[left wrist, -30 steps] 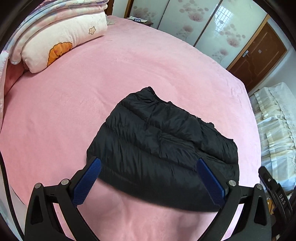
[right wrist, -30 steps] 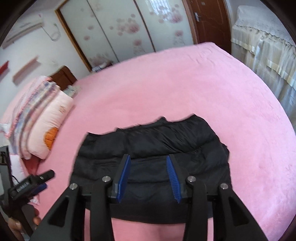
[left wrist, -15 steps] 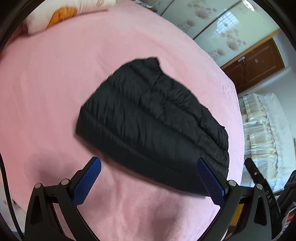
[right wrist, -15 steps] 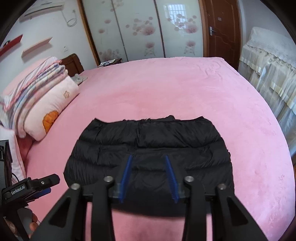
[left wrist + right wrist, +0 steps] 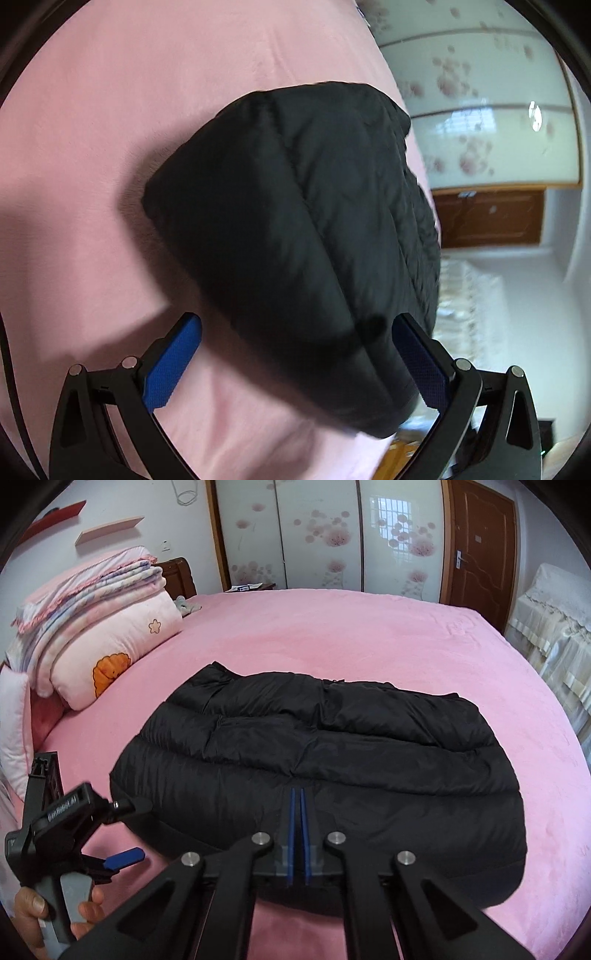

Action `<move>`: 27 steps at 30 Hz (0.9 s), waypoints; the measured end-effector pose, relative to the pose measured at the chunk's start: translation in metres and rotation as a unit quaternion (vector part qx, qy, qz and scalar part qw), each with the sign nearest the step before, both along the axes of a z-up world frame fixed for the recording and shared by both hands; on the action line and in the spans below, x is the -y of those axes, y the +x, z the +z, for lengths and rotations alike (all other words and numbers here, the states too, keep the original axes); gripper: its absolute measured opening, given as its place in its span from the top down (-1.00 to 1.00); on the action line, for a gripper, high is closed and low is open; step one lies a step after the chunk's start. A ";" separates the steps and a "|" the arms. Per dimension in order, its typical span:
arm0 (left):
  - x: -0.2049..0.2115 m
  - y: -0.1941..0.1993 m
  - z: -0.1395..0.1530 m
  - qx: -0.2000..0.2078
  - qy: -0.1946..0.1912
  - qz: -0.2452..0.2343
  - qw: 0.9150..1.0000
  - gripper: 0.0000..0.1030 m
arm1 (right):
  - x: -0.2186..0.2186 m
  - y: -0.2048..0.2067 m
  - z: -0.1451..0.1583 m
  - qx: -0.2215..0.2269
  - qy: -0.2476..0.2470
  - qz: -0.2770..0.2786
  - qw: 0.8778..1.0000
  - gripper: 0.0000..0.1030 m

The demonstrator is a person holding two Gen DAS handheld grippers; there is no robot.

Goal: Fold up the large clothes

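Note:
A black puffer jacket (image 5: 317, 760) lies folded flat on the pink bed (image 5: 369, 642). My right gripper (image 5: 297, 805) sits low over the middle of its near hem. The blue pads have come together to a thin slit, with their tips pressed into the fabric. My left gripper (image 5: 136, 830) stands open at the jacket's left near corner, held by a hand (image 5: 37, 915). In the left wrist view the jacket (image 5: 295, 229) fills the middle. Its near corner lies between the wide-open left gripper (image 5: 295, 358) fingers, close to the right pad (image 5: 417, 365).
A stack of folded quilts and a pillow (image 5: 96, 627) sits at the bed's left head end. Flowered sliding wardrobe doors (image 5: 317, 535) and a brown door (image 5: 480, 546) stand behind the bed. Lace-covered furniture (image 5: 550, 627) lines the right side.
The left gripper dropped and rolled toward the jacket's corner, which now lies between its open fingers. The right gripper sank closer to the hem and its pads closed together.

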State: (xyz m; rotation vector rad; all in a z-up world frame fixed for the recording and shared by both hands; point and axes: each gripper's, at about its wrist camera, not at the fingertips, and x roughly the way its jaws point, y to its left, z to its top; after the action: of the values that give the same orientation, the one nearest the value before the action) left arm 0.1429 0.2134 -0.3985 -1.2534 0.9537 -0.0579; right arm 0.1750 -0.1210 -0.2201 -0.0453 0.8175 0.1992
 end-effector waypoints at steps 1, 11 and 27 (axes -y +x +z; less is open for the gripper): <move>-0.001 0.002 -0.005 0.008 -0.015 0.005 1.000 -0.98 | -0.002 0.002 -0.003 0.004 -0.003 0.000 1.000 0.95; 0.001 0.038 -0.039 0.041 -0.070 0.019 0.997 -0.98 | -0.007 0.030 -0.034 0.003 -0.003 -0.012 1.000 0.95; 0.085 0.085 0.064 0.092 0.222 -0.081 0.967 0.61 | 0.003 0.057 -0.098 -0.061 0.025 -0.038 0.997 0.99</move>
State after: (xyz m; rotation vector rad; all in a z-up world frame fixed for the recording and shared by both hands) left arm 0.2278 0.1282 -0.3344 -0.7417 0.8467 -0.0825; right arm 0.2318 -0.1244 -0.3177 0.0460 0.9345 0.1513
